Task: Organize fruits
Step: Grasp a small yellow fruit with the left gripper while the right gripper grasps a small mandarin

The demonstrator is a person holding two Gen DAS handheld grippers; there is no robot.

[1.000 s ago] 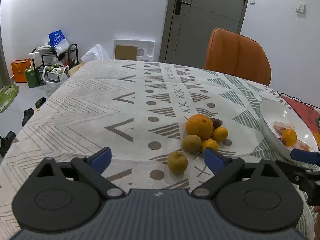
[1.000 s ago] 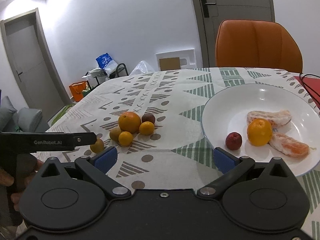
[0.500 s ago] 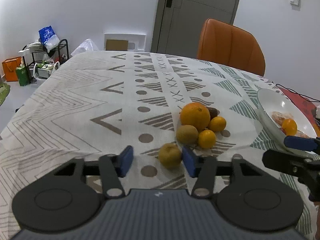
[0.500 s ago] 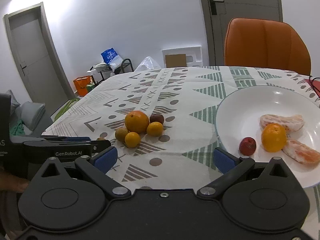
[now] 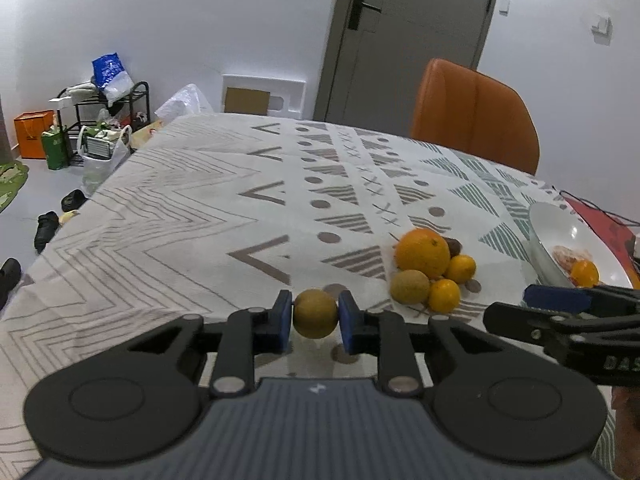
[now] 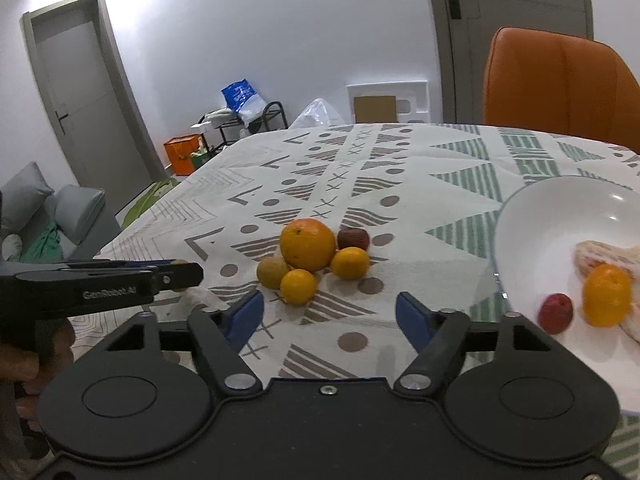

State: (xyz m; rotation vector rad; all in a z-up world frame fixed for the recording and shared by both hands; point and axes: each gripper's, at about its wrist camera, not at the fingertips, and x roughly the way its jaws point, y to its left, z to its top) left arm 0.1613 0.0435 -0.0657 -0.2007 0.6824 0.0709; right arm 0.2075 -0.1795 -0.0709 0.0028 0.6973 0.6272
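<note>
Sitting between the two blue pads of the left gripper (image 5: 315, 319), a small brownish-yellow fruit (image 5: 315, 319) is clamped across its widest part, just above the patterned tablecloth (image 5: 200, 216). It looks light, round and firm-skinned, so a hold on the equator like this one should keep it from squirting out; too hard a squeeze could bruise it, and a grip off centre would likely let it roll. Near it, to the right, the rest of the loose fruit lies in a tight cluster: a large orange (image 5: 422, 251) touching a second brownish fruit (image 5: 410, 287), two small tangerines (image 5: 444, 295) and a dark red fruit (image 6: 353, 239) behind. The right gripper (image 6: 330, 316) hangs with its fingers spread wide and nothing between them, just short of that cluster. Further right, the white bowl (image 6: 532, 216) already holds a tangerine, a small red fruit and peeled segments.
</note>
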